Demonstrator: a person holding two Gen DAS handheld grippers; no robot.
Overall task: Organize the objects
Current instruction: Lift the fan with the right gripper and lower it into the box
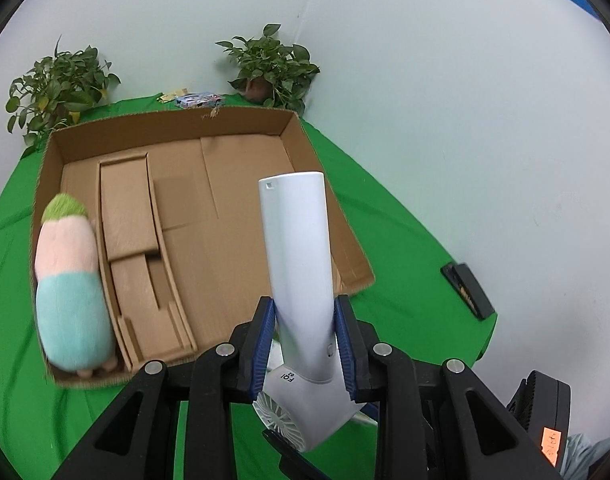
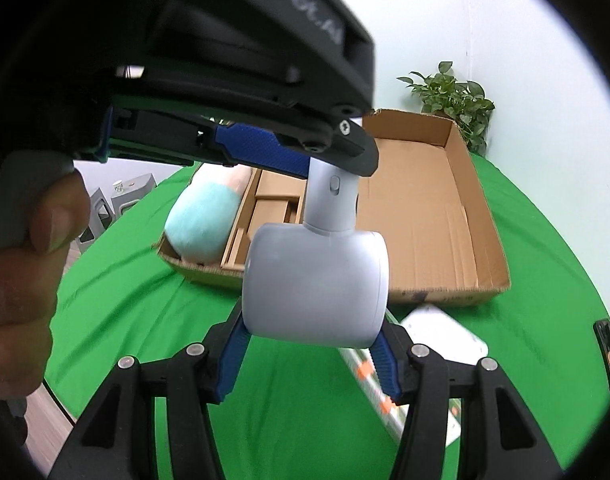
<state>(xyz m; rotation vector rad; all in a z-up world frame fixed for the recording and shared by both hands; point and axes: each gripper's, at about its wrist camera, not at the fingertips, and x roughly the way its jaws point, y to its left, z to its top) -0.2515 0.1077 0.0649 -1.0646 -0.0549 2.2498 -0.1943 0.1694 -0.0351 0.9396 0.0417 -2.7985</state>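
Fan [image 1: 301, 256] in the air, folks, a white handheld one, gripped at both ends! The left gripper [image 1: 305, 344] clamps its handle just above the head, long axis pointing straight out over the cardboard box [image 1: 333, 184]. The right gripper [image 2: 311, 344] pinches the drum-shaped head [image 2: 315, 284] from below. Box lies dead ahead on the green cloth [image 1: 405, 280], plush toy [image 1: 69, 280] parked along its left wall, wide bare floor to the right. By the look of it, the left hand sits nearer that open space.
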